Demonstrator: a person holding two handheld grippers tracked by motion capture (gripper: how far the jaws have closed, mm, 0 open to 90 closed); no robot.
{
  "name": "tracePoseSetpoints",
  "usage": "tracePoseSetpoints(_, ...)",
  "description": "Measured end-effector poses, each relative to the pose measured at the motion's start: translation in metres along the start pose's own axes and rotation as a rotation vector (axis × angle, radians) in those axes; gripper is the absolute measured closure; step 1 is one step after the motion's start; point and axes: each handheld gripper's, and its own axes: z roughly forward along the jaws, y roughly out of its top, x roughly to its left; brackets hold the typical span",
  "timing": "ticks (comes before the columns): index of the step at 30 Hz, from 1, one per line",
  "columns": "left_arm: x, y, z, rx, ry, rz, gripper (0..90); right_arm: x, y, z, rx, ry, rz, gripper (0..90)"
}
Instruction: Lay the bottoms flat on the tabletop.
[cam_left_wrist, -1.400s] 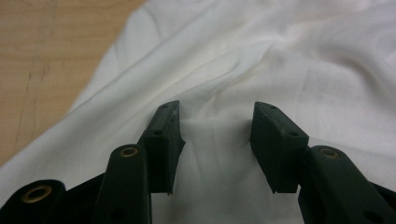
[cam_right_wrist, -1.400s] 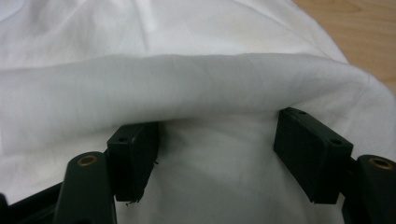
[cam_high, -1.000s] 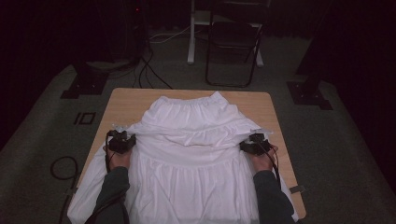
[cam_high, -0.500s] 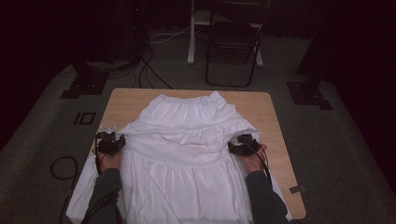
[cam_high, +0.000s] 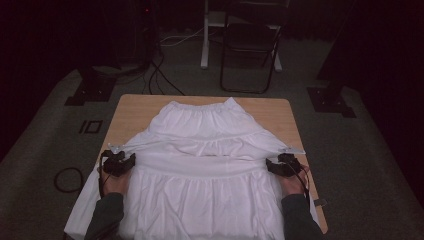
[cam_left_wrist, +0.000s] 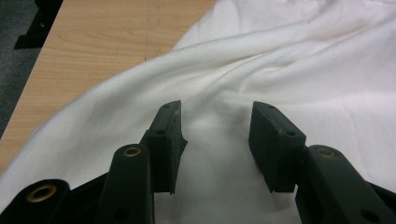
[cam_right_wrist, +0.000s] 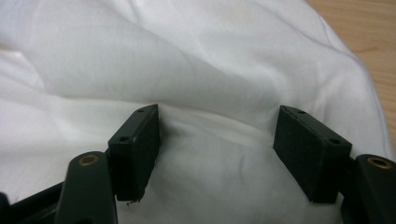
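A white tiered skirt lies spread on the wooden table, its near part folded back across the middle into a band. My left gripper rests at the fold's left end. Its jaws have just been opening and stand apart in the left gripper view, with loose white cloth lying between and under them, unpinched. My right gripper sits at the fold's right end. In the right gripper view its jaws are spread wide over the cloth, gripping nothing.
The skirt's near hem hangs over the table's front edge. Bare wood shows at the far corners and along both sides. A folding chair and a white post stand behind the table. A cable loop lies on the floor at the left.
Both grippers have drawn back toward the person. The left one shifted outward to the left; the right one swung inward, then back out to the fold's right end.
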Motion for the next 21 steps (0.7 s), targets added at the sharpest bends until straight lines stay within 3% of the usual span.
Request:
tracePoseSetpoints(6,0.003,-0.009,-0.010,0.006,-0.041,0.033,52.5,0.004,-0.001,-0.011,0.074,0.017,-0.026,31.4)
tracePoseSetpoints(9,0.002,-0.011,-0.026,0.036,-0.066,0.061,51.7,0.006,-0.002,-0.019,0.085,0.015,-0.035,34.3)
tracePoseSetpoints(12,0.001,-0.013,-0.048,-0.003,-0.099,0.081,50.1,0.005,-0.002,-0.040,0.026,0.051,-0.001,35.4)
tracePoseSetpoints(15,0.005,-0.019,-0.073,-0.025,-0.103,0.090,48.7,0.000,-0.005,-0.066,-0.018,0.064,0.014,37.2)
tracePoseSetpoints(21,0.014,-0.044,-0.104,-0.013,-0.057,0.102,47.1,-0.013,-0.036,-0.110,-0.035,0.013,-0.011,44.9)
